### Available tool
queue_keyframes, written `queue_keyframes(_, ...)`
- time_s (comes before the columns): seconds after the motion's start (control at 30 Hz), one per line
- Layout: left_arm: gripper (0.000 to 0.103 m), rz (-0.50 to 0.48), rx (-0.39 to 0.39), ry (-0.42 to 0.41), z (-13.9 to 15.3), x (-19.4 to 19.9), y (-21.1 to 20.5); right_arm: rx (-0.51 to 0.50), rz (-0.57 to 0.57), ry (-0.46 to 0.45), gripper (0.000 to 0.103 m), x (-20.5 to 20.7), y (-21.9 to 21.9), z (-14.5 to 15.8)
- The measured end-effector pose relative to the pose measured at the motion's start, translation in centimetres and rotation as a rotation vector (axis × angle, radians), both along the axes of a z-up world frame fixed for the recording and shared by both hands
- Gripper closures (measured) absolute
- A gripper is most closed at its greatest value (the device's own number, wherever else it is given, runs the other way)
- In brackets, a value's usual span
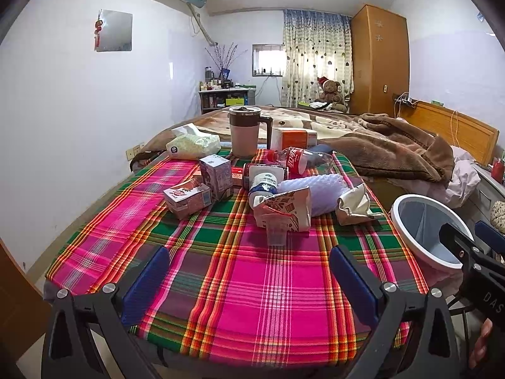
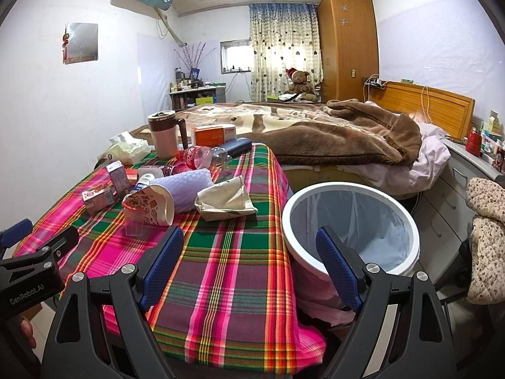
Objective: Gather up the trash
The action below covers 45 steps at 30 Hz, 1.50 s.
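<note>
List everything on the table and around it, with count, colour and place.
Tablecloth: 1, pink-green plaid, over table.
Bin: 1, white, lined, right of table.
Mug: 1, white-brown, far edge.
Tissue pack: 1, green, far left.
Orange box: 1, behind cola bottle.
Cola bottle: 1, clear, red label, lying.
Water bottle: 1, blue label, centre.
Cartons: 2, pink-white, left.
Paper cups: 2, crushed, centre.
Plastic cup: 1, clear, nearest.
Foam sheet: 1, white, rolled.
Bed: 1, brown blanket, behind.
Left gripper: open.
Right gripper: open.
</note>
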State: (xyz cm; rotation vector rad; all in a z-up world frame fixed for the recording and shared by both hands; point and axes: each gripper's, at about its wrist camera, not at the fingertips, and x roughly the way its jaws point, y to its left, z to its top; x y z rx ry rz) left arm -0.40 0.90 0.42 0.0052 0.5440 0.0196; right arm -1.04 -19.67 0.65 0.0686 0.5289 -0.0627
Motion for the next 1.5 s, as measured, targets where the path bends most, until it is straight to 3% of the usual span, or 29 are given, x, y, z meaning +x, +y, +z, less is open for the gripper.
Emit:
queue_keyframes(1.07,0.0,-0.003,-0.003,0.001,0.0,0.0,0.0,-0.008,-0.006,-0.004,0.016,0.0,-0.4,0.3)
queue_keyframes(1.5,0.0,-0.023,-0.013,0.041,-1.2,2.0,-0.1,0.002,0.005,0.004,0.016,1.6,-0.6,-0.3)
